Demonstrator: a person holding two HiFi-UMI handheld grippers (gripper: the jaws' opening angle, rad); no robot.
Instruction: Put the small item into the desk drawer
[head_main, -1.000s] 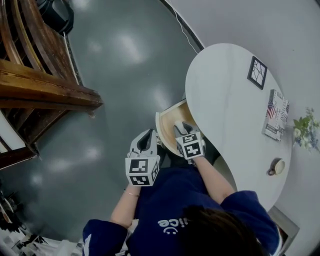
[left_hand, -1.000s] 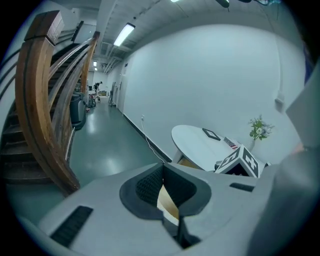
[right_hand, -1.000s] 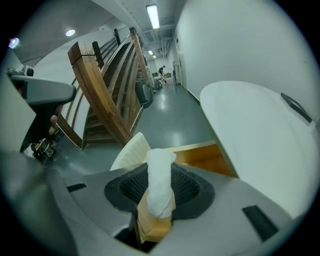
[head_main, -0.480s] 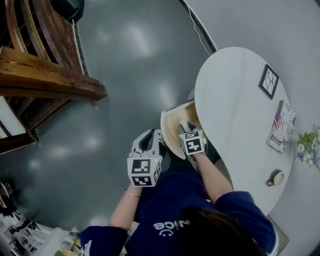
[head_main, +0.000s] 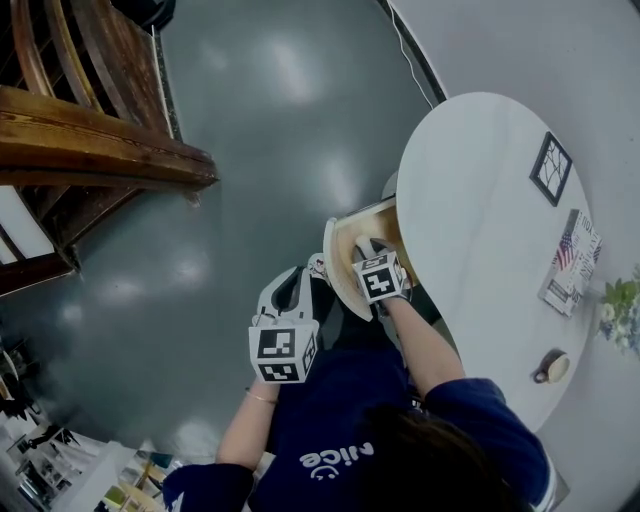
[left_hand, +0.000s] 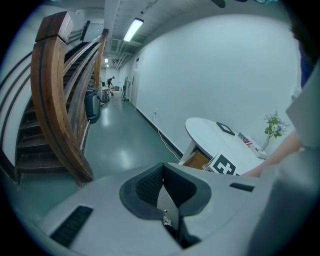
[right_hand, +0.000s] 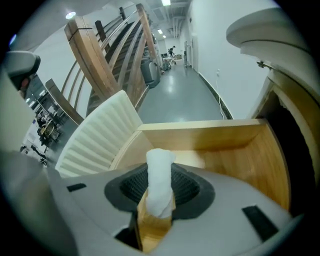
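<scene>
Head view looks down on a glossy grey floor (head_main: 250, 150), with a wooden staircase (head_main: 90, 150) well apart from the round white tabletop (head_main: 480, 200). At the tabletop's near edge, the right hand-held gripper (head_main: 365, 248) holds the small white item (right_hand: 160, 175) clamped over the open wooden drawer (head_main: 350, 225). The left hand-held gripper (head_main: 293, 280), beside the tabletop, has its jaws together and empty.

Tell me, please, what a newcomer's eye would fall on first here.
The right gripper, shut on a small white item, hangs over the open wooden drawer under the round white table. A curved wooden staircase fills the upper left of the head view.
</scene>
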